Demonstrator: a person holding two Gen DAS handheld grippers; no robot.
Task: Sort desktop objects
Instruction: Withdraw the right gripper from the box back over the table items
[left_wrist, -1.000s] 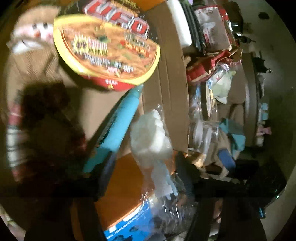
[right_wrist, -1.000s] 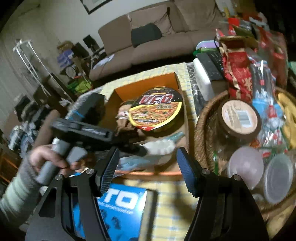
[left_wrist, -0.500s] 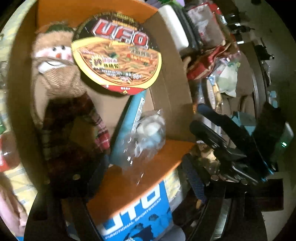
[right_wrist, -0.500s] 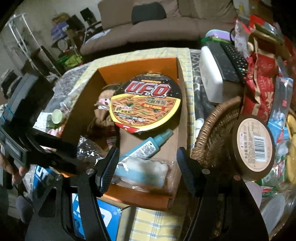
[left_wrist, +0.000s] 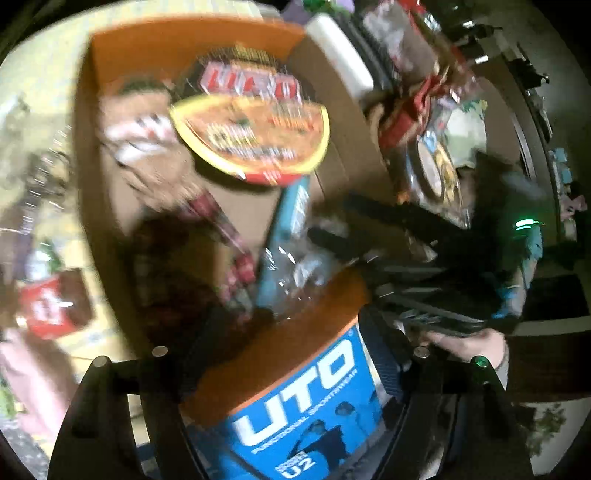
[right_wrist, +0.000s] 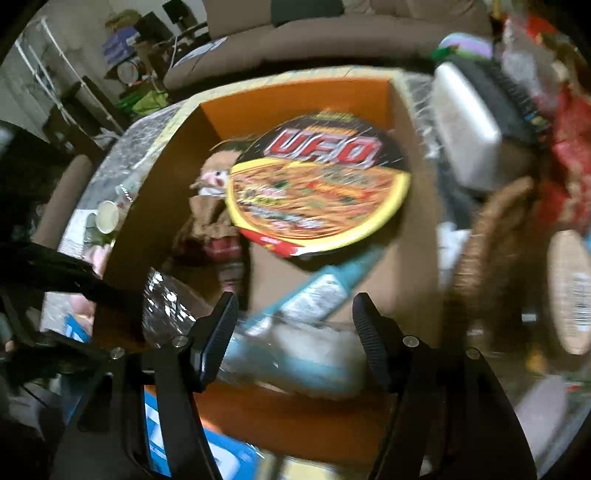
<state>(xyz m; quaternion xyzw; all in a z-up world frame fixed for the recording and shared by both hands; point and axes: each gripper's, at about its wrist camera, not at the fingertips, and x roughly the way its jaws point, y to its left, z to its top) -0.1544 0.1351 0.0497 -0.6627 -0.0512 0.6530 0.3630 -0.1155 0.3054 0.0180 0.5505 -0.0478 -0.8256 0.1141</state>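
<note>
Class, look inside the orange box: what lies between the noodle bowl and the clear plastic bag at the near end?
A teal spray bottle, lying slantwise from under the noodle bowl towards the clear plastic bag; the right wrist view shows it best.

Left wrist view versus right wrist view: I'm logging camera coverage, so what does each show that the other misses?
Only the left wrist view shows the blue UTO lettering on the box front, a red packet on the tablecloth and the right gripper over the box.

Only the right wrist view shows the sofa, a wicker basket and a brown-lidded jar.

Both show the orange box, the UFO noodle bowl, the snowman doll and the teal bottle.
</note>
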